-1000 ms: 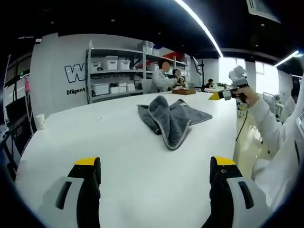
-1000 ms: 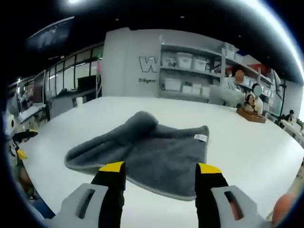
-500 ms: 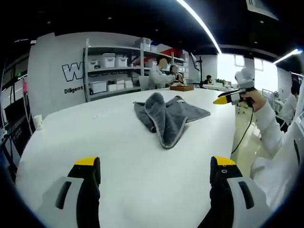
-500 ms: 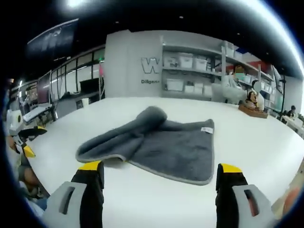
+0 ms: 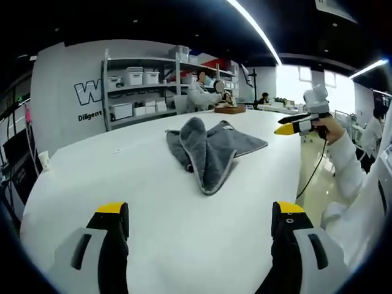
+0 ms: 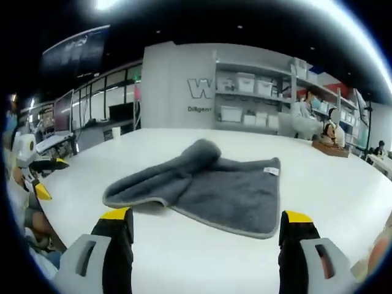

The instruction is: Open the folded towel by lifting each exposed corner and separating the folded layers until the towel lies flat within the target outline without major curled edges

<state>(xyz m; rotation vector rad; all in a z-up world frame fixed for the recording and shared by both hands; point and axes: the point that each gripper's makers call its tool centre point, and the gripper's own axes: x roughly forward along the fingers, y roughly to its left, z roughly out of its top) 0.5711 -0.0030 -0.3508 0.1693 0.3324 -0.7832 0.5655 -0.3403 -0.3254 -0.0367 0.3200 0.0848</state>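
Observation:
A grey towel (image 5: 211,147) with a pale edge lies rumpled and folded over itself on the white table (image 5: 153,202). In the right gripper view the same towel (image 6: 208,190) spreads ahead, with a white label at its far right corner. My left gripper (image 5: 199,223) is open, low over the table, well short of the towel. My right gripper (image 6: 208,229) is open too, just in front of the towel's near edge. The right gripper (image 5: 297,125) also appears at the right of the left gripper view, held in a hand off the table's side.
Shelves with white bins (image 5: 138,92) stand against the back wall. Two people sit at the table's far end (image 5: 208,95) beside a brown tray (image 6: 334,147). A paper cup (image 5: 44,160) stands at the left edge. The left gripper (image 6: 37,177) shows at the far left.
The right gripper opened wide and drew back slightly from the towel's edge. The left gripper view shifted a little closer to the towel.

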